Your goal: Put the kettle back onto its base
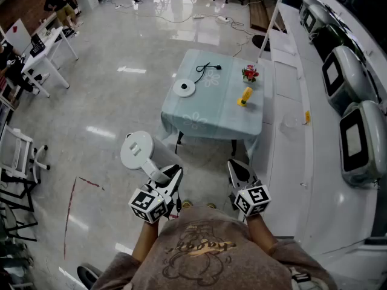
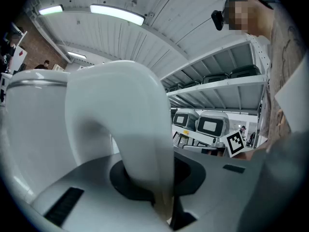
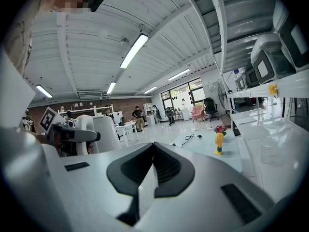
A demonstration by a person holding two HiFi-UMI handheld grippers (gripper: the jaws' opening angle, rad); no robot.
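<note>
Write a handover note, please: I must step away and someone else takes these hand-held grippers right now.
Left hand-held gripper: shut on the handle of the white kettle, which hangs over the floor, short of the table.
Right hand-held gripper: shut, nothing in it.
Kettle base: bare, near the left edge of the table, its cord lying behind it.
Done: the kettle is in hand.
Left: walk up to the table, lower the kettle onto the base, then release the handle.
</note>
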